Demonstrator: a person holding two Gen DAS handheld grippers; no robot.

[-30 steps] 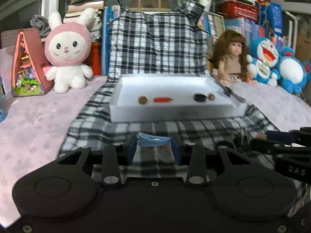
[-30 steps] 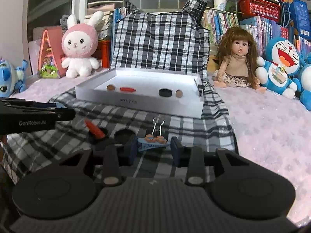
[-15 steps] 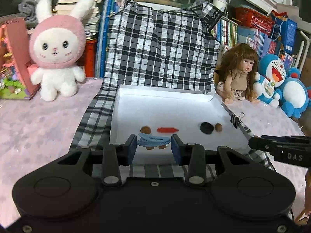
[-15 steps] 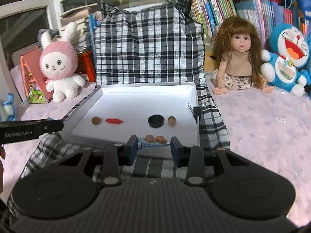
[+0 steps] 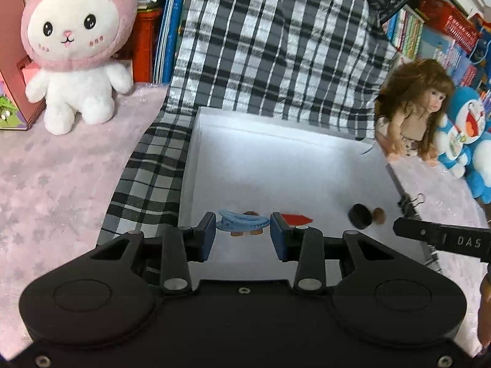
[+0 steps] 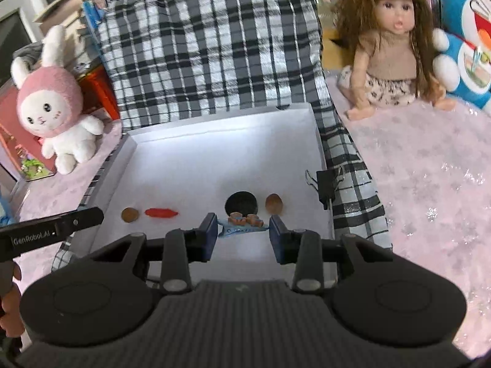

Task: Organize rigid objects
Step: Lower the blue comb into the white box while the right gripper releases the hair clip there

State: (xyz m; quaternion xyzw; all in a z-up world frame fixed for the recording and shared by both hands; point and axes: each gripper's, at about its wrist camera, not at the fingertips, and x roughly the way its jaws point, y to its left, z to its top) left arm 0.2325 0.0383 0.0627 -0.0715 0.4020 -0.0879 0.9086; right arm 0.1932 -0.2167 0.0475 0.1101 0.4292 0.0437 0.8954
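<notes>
Now both clips held over white tray [image 5: 196, 153]. Left gripper [image 5: 243, 225] clenched on blue hair clip [image 5: 242, 222], centre of frame, above brown bead [image 6: 130, 214] and red piece [image 6: 161, 213]. Right gripper [image 6: 243, 228] clamped on decorated blue clip [image 6: 242, 225], lower centre, over black disc [image 6: 241, 202]. Risks judged: clip released onto pieces beneath, these knocked aside; thin clip slipped or twisted between pads; grippers, near each other, bumped.
</notes>
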